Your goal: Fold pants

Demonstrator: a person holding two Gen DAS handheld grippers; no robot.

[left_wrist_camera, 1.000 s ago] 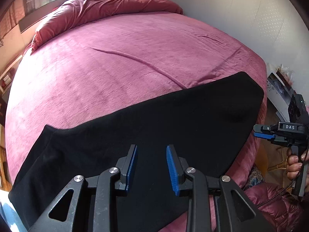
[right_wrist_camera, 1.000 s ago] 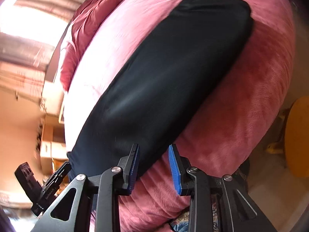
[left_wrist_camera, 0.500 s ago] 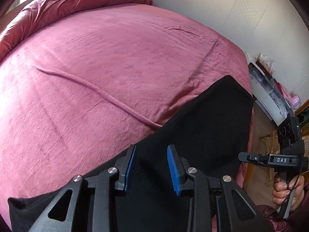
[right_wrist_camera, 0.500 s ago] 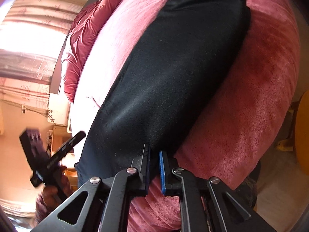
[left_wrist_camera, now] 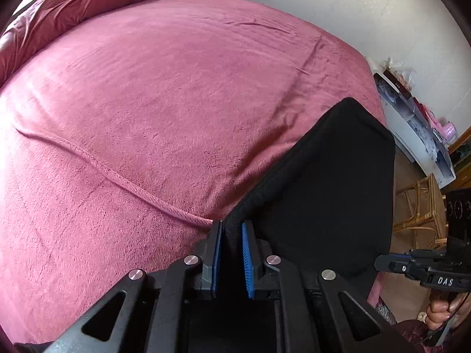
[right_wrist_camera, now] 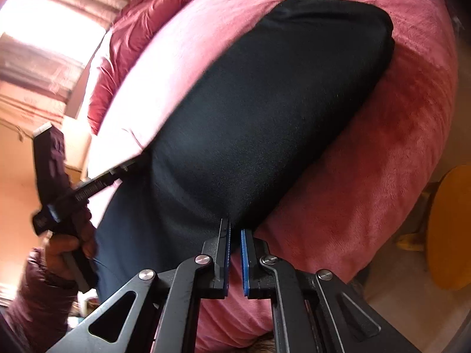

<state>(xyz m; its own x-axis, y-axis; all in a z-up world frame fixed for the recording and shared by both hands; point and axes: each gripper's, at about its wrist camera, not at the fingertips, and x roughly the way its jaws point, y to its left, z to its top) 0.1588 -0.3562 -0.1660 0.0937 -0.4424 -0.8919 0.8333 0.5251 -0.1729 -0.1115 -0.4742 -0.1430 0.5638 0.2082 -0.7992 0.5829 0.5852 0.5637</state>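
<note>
The black pants [left_wrist_camera: 326,182] lie along the near edge of a pink bed [left_wrist_camera: 164,94]. My left gripper [left_wrist_camera: 231,229] is shut on the pants' far long edge and lifts the cloth into a fold. In the right wrist view the pants [right_wrist_camera: 265,111] stretch away over the bed edge. My right gripper [right_wrist_camera: 234,232] is shut on the near edge of the pants where they hang over the bed side. The left gripper [right_wrist_camera: 117,176] shows in the right wrist view at the pants' other edge. The right gripper [left_wrist_camera: 382,263] shows at the lower right of the left wrist view.
A crumpled red duvet [left_wrist_camera: 97,3] lies at the head of the bed. A white wall [left_wrist_camera: 368,14] runs along the far side. A cluttered white shelf [left_wrist_camera: 418,129] and a rattan chair [left_wrist_camera: 424,206] stand right of the bed. A yellow round object [right_wrist_camera: 450,226] is on the floor.
Both grippers have closed on the pants' edges. The left gripper has moved right along the pants and lifted the far edge off the bed.
</note>
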